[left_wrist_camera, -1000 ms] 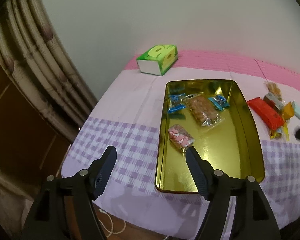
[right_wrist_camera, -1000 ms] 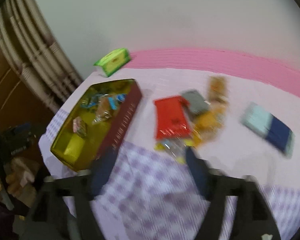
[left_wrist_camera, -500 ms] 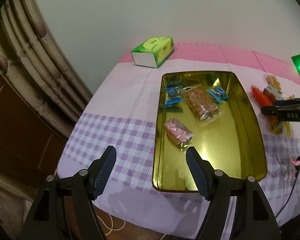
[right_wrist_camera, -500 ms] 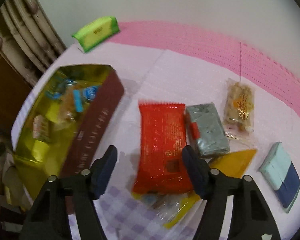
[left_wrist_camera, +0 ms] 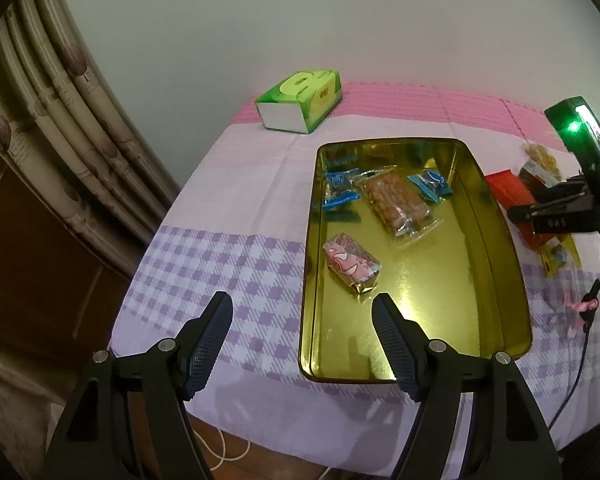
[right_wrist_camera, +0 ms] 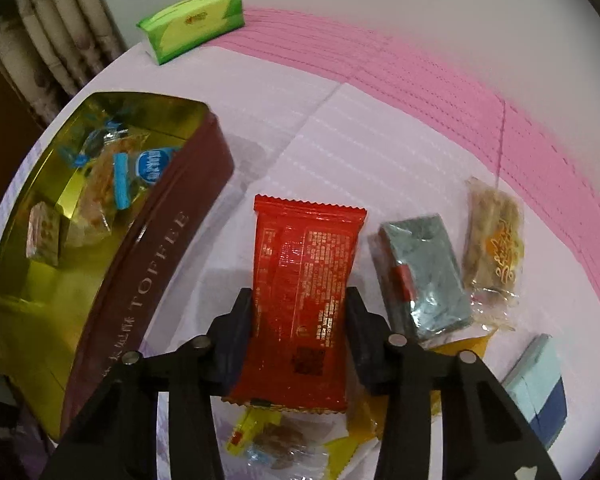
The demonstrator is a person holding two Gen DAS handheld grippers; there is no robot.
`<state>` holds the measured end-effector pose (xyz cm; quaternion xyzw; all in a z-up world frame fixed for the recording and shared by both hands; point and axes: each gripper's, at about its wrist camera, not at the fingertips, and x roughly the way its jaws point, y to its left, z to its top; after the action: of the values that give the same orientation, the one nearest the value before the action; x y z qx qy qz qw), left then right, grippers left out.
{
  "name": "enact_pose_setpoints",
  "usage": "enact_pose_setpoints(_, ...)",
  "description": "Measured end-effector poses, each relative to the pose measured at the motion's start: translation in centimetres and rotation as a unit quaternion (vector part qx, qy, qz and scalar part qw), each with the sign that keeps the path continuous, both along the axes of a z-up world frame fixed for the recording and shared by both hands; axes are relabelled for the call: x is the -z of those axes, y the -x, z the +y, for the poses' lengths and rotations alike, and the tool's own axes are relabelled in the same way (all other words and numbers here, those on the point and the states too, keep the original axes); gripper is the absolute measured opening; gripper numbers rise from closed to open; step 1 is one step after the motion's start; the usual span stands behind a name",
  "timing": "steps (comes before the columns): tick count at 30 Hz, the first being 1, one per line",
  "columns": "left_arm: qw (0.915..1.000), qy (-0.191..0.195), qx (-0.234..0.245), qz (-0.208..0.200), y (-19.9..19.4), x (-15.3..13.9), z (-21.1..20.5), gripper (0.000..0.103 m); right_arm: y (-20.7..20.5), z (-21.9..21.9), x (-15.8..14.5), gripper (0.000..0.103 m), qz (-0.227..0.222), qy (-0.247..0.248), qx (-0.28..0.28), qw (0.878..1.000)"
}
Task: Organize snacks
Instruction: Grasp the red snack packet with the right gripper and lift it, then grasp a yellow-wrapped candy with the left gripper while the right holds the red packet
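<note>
The right gripper (right_wrist_camera: 300, 300) pointed steeply down over the red snack packet (right_wrist_camera: 304, 280), which lay lengthwise between its two fingers (right_wrist_camera: 236, 320); the jaws were closing, both pads sitting at the packet's long edges and appearing to touch them, though a firm squeeze could not be confirmed. The packet's far end stuck out ahead of the fingertips and its near end ran back under the gripper body. Just right of the right finger lay a grey-green wrapped bar (right_wrist_camera: 424, 276), and further right a clear pack of golden pieces (right_wrist_camera: 494, 240); a light-and-dark-blue packet (right_wrist_camera: 540, 384) sat well off to the right. Yellow wrappers (right_wrist_camera: 260, 432) lay beneath the gripper, partly covered by the red packet. Left of the left finger stood the toffee tin (right_wrist_camera: 140, 280), apart from the gripper, with several snacks inside. The left gripper (left_wrist_camera: 302, 320) hung with jaws apart and nothing between them, over the near-left corner of the tin (left_wrist_camera: 312, 352). A pink wrapped snack (left_wrist_camera: 352, 264) lay in the tin just ahead of its fingertips. A green tissue box (left_wrist_camera: 300, 100) stood far ahead on the tablecloth (left_wrist_camera: 220, 220).
</note>
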<state>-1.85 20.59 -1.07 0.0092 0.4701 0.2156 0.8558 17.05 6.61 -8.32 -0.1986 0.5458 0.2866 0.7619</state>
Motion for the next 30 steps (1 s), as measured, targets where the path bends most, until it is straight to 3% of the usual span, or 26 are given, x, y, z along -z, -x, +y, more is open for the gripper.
enact_pose_setpoints(1,1.0,-0.002,0.001,-0.002,0.0,-0.1,-0.1,0.072,0.6,0.1,-0.3,0.04,-0.008,0.0,-0.008,1.0)
enact_pose_setpoints(4,0.9998,-0.004,0.009,-0.016,0.4,-0.7,-0.4,0.072,2.0,-1.8,-2.7,0.04,-0.004,-0.076,0.004,0.997)
enact_pose_setpoints(6,0.9993,-0.004,0.021,-0.03,0.6,-1.2,-0.9,0.072,3.2,-5.2,-5.0,0.04,-0.009,-0.136,0.048,0.99)
enact_pose_setpoints(9,0.9974,0.003,0.06,-0.041,0.9,-1.9,-2.2,0.073,5.7,-10.9,-6.7,0.04,-0.025,-0.18,0.106,0.978)
enact_pose_setpoints(12,0.9915,0.03,0.123,-0.032,1.2,-1.9,-4.6,0.073,8.2,-16.9,-6.2,0.04,-0.039,-0.169,0.159,0.972)
enact_pose_setpoints(17,0.9789,0.007,0.202,-0.029,1.4,-2.3,-9.8,0.073,12.1,-25.9,-3.7,0.04,-0.045,-0.119,0.228,0.965)
enact_pose_setpoints(20,0.9674,0.023,0.251,-0.025,0.6,-3.0,-12.8,0.073,13.1,-29.5,-2.9,0.04,-0.047,-0.116,0.261,0.957)
enact_pose_setpoints(25,0.9383,0.06,0.341,-0.004,-3.3,-3.2,-16.9,0.076,13.9,-33.2,-1.6,0.04,-0.053,-0.107,0.305,0.945)
enact_pose_setpoints(30,0.904,0.034,0.424,0.042,-7.2,-0.8,-20.5,0.076,14.8,-33.3,-0.9,0.041,-0.076,-0.141,0.334,0.929)
